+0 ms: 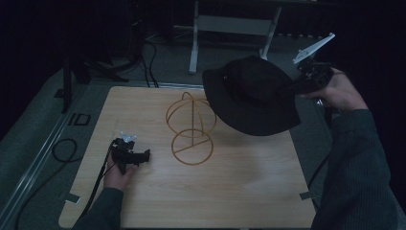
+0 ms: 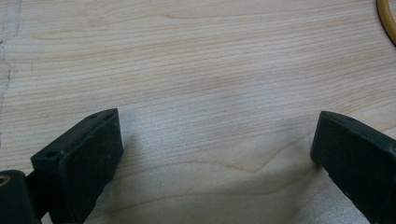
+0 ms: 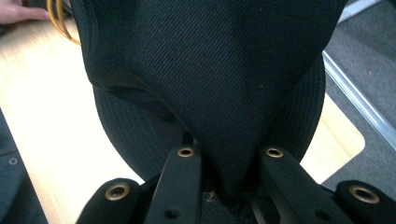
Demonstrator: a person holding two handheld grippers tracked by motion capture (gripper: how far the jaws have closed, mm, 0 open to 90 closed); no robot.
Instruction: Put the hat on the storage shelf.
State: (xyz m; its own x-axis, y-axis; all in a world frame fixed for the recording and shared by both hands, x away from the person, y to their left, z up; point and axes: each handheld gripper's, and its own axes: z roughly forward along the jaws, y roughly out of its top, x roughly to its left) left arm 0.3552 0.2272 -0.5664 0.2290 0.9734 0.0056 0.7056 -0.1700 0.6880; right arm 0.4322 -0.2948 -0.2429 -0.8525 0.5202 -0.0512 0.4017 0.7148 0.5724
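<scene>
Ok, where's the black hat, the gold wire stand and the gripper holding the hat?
black hat [image 1: 249, 98]: high view, on the crown.
gold wire stand [image 1: 192, 147]: high view, on the round base ring.
right gripper [image 3: 229, 186]: right gripper view, midway between its tips, clamped on the hat's cloth.

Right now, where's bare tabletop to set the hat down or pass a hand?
Free: the near half of the table, between the left gripper and the right edge, and the far-left corner. Crowded: the middle, where the wire hat stand sits, with the black bucket hat held by the right gripper beside it.
</scene>
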